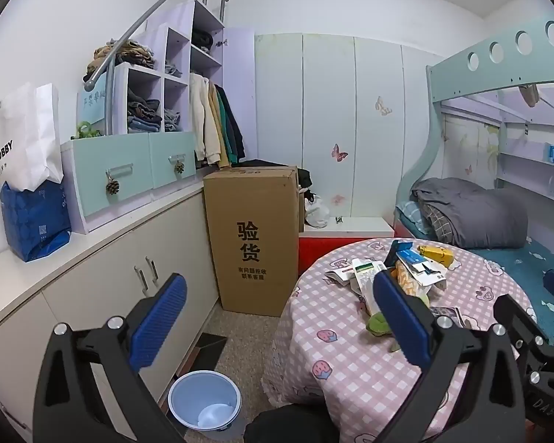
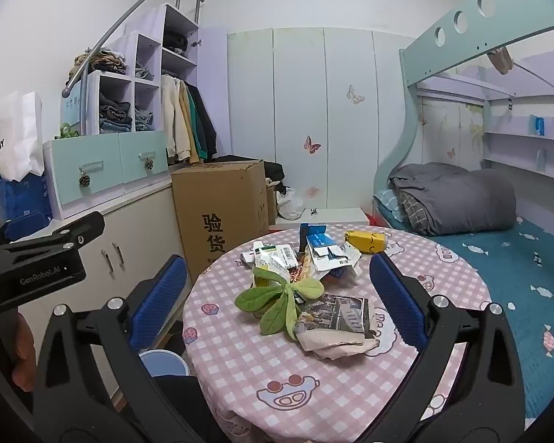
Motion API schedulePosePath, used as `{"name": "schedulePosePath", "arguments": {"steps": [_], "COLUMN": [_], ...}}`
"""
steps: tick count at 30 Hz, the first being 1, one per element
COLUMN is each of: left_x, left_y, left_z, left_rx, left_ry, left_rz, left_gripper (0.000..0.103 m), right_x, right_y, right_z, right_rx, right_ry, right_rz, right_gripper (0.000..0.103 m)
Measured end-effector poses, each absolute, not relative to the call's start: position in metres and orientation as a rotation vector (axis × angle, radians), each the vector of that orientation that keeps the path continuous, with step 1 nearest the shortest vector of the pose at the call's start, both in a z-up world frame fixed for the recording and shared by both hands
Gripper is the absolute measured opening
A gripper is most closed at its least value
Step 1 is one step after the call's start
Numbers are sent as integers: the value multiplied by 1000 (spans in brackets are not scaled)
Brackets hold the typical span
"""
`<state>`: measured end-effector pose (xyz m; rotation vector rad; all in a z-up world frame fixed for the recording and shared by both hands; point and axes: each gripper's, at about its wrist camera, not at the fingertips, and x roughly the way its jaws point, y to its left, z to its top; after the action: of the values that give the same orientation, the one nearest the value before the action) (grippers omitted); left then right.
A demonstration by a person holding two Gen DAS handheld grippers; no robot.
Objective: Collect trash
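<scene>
A pile of trash lies on the round table with the pink checked cloth [image 2: 332, 380]: torn packaging [image 2: 328, 254], a yellow carton [image 2: 365, 240], green leaves [image 2: 277, 302] and crumpled printed paper [image 2: 336, 325]. The pile also shows in the left wrist view [image 1: 406, 269]. A light blue bin [image 1: 204, 400] stands on the floor left of the table; its rim shows in the right wrist view [image 2: 162, 361]. My right gripper [image 2: 277, 284] is open and empty above the table, the pile between its fingers. My left gripper [image 1: 277, 310] is open and empty, over the floor and the table's left edge.
A tall cardboard box [image 1: 253, 236] stands behind the bin beside white cabinets [image 1: 103, 280]. A bunk bed [image 2: 498, 229] with a grey duvet lies to the right of the table. Bags [image 1: 29, 184] stand on the counter at the left.
</scene>
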<state>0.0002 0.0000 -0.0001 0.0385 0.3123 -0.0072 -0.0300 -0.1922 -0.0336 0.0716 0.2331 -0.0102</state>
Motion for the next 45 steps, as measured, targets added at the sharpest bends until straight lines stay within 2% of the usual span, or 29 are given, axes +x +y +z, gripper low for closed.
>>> {"name": "schedulePosePath", "arguments": {"steps": [45], "left_x": [7], "left_y": [-4], "left_z": [-18], "left_rx": [46], "left_ry": [327], "left_rz": [-9], "left_gripper": [99], "right_x": [-20], "right_y": [-192], "right_z": [-48], "right_rx": [82], "right_ry": [272], "right_rz": [6], "right_gripper": [97]}}
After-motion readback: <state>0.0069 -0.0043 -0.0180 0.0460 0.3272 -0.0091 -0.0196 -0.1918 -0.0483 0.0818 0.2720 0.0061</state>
